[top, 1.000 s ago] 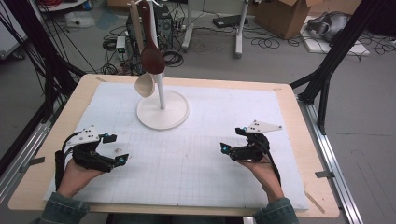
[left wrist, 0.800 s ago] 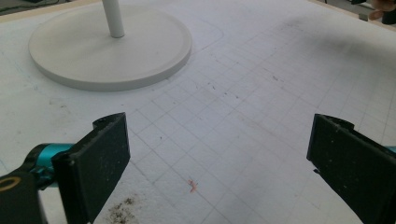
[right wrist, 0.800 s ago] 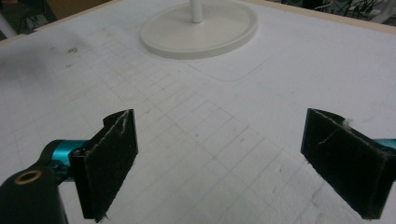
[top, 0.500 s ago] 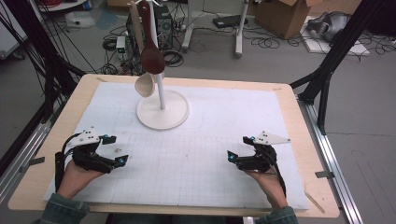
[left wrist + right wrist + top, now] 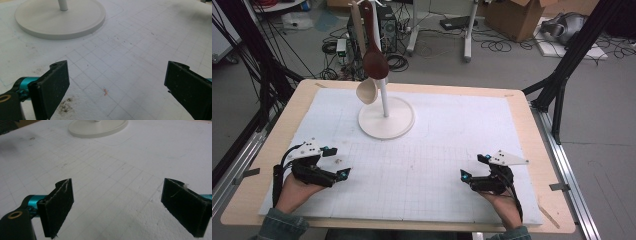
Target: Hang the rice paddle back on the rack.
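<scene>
Resting low on the white mat (image 5: 452, 145), both grippers sat idle near the table's 6 o'clock edge, so I judged the work to be at a waiting or starting step with nothing in hand. Left gripper (image 5: 333, 162), at about 8 o'clock of the mat, had its jaws wide apart and empty; its own view looked across the grid toward the stand's round base (image 5: 60, 18). At 11 o'clock stood the stand (image 5: 385, 117), with a dark spoon (image 5: 374, 60) and a pale spoon (image 5: 367, 91) hanging beside its pole. Right gripper (image 5: 472, 166), at about 4 o'clock, also gaped wide and empty.

Next move, I judged, called for a long reach forward to one spoon, jaws closing on the handle.

Hooks and handle tops were cut off at the frame's top; how the spoons hung could not be made out.
</scene>
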Motion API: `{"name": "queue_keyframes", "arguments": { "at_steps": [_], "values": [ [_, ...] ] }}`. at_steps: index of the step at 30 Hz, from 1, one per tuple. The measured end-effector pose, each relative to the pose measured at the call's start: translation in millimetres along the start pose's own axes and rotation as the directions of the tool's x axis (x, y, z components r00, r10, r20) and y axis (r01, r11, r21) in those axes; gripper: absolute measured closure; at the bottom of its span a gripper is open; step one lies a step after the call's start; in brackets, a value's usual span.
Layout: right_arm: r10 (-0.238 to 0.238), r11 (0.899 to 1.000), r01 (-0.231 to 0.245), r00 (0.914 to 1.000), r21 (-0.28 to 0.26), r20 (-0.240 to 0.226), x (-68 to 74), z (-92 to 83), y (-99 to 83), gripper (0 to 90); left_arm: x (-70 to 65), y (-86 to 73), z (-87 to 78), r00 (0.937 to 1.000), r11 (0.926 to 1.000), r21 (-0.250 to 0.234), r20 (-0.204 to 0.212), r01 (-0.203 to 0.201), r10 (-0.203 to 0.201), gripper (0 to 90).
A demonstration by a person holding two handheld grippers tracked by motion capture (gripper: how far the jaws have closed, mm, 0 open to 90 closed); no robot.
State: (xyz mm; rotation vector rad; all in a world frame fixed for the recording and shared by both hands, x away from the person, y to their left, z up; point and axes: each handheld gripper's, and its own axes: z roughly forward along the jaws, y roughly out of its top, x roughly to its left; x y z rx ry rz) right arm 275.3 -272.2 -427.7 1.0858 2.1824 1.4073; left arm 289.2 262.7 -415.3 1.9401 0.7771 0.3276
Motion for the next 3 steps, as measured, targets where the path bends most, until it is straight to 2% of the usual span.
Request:
{"name": "queue_keyframes", "arguments": {
  "at_steps": [3],
  "values": [
    [-0.002, 1.0, 0.002, 1.0, -0.005, -0.001, 1.1, -1.2, -3.7, 10.4, 0.1, -1.6, 0.7, 1.0, 1.0, 0.002, -0.003, 0.001, -0.001, 6.4]
  ]
}}
